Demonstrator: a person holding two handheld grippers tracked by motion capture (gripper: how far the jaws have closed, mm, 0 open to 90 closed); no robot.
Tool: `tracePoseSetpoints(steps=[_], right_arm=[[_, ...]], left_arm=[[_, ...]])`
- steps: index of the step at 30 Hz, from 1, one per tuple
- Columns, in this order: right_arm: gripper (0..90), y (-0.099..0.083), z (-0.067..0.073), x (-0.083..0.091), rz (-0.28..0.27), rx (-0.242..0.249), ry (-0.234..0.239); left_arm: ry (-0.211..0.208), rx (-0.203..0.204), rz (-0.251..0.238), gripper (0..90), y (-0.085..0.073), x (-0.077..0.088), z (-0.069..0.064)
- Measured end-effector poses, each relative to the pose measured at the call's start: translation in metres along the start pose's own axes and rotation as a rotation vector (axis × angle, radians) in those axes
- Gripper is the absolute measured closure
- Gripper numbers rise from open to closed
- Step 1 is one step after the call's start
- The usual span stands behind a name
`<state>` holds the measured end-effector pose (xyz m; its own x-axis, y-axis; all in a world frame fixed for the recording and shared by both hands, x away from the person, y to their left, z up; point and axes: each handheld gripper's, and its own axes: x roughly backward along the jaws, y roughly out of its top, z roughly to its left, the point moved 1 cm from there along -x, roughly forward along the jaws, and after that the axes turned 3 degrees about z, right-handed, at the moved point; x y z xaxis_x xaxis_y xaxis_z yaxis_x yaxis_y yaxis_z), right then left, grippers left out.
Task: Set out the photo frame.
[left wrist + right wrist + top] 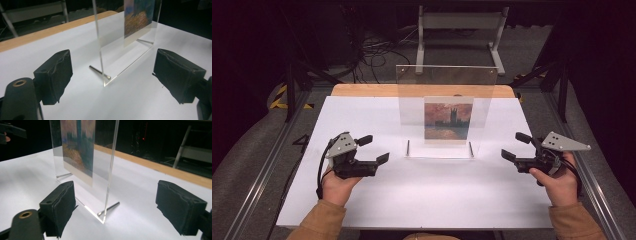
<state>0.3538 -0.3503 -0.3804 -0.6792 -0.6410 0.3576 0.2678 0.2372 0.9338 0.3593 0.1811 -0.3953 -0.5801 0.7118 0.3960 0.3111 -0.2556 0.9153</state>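
A clear acrylic picture stand [444,112] is upright on the white table top [362,200], resting on two thin metal pins [408,147]. It holds a print of a tower against an orange sky [448,120]. My left gripper [374,149] is held low to the left of the stand, jaws open and empty, a gap away from it. My right gripper [514,146] mirrors it on the right, also open and empty. In the left gripper view the stand's near corner [105,83] lies ahead between the wide jaws [115,75]. The right gripper view shows the other corner [103,220] beyond its jaws [120,207].
A wooden strip [362,90] edges the table's far side. Behind it stand a white metal frame [459,22] and loose cables [377,52] on the floor. Metal rails [262,170] run along both sides of the table. A person's hands and tan sleeves [324,220] enter from the bottom.
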Motion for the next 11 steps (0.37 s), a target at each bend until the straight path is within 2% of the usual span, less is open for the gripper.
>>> tracePoseSetpoints(steps=[1, 2, 3, 5, 8, 11], right_arm=[[16.8, 0.0, 0.0, 0.0, 0.0, 0.0, 0.0], [16.4, -0.008, -0.002, -0.002, 0.018, -0.01, -0.003], [16.4, -0.008, -0.002, -0.002, 0.018, -0.01, -0.003], [16.0, -0.013, -0.002, -0.004, 0.028, -0.015, -0.007], [15.4, -0.018, 0.0, -0.008, 0.028, -0.02, 0.007], [15.2, -0.02, 0.002, -0.011, 0.03, -0.012, 0.016]], left_arm=[[0.0, 0.0, 0.0, 15.5, 0.0, 0.0, 0.0], [0.004, 0.025, -0.008, 15.3, -0.008, 0.003, 0.003], [0.004, 0.025, -0.008, 15.2, -0.008, 0.003, 0.003], [0.01, 0.053, -0.01, 14.8, -0.016, 0.005, 0.006], [0.026, 0.052, -0.003, 14.2, -0.022, 0.009, 0.01], [0.021, 0.063, -0.01, 13.8, -0.023, 0.01, 0.01]])
